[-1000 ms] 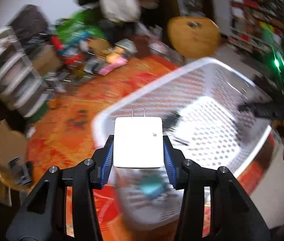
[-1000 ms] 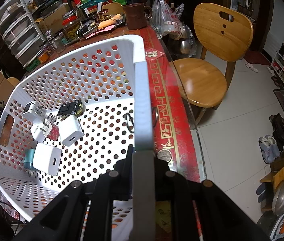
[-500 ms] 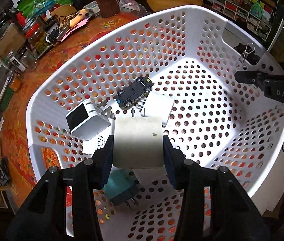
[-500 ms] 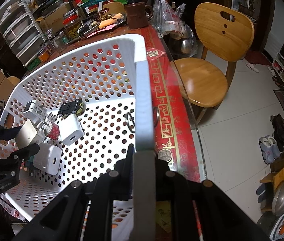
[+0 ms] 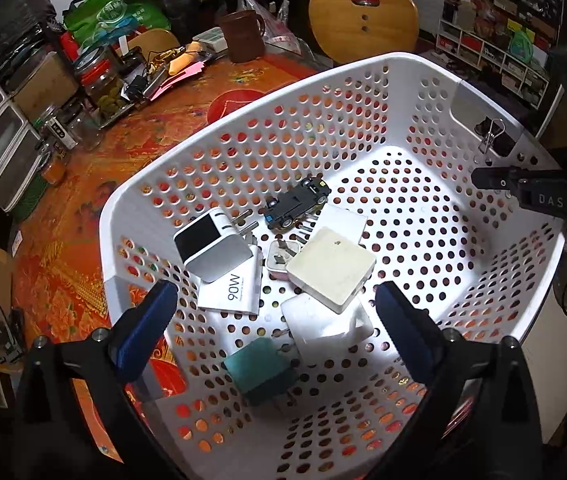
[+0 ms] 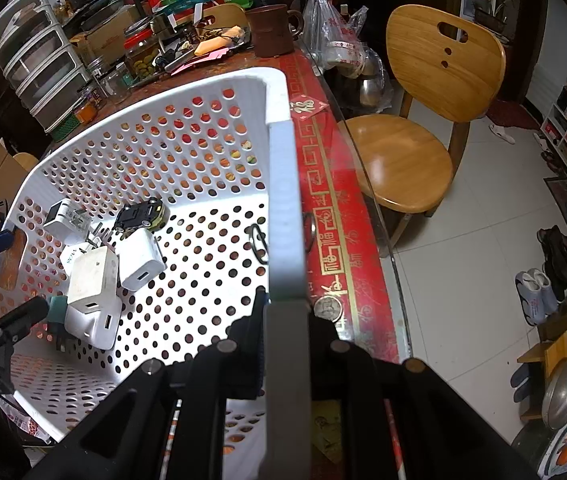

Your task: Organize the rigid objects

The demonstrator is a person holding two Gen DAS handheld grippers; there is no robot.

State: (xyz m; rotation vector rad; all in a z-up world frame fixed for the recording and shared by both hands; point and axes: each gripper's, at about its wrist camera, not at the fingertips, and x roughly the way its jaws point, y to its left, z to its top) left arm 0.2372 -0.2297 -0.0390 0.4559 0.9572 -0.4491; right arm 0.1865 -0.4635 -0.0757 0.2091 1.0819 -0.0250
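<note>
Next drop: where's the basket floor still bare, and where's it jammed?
Bare: the basket floor between the charger pile and the wall with the binder clip. Crowded: the other side, where the cream charger, 90W charger, teal plug and toy car cluster.

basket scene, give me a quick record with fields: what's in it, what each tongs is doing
container: white perforated basket on orange table
contents: cream charger on top of the pile, other white chargers, teal plug, black toy car
left tongs: jaws opening above the pile, nothing between them
right tongs: shut on the basket rim
clipped on: binder clip at far rim
</note>
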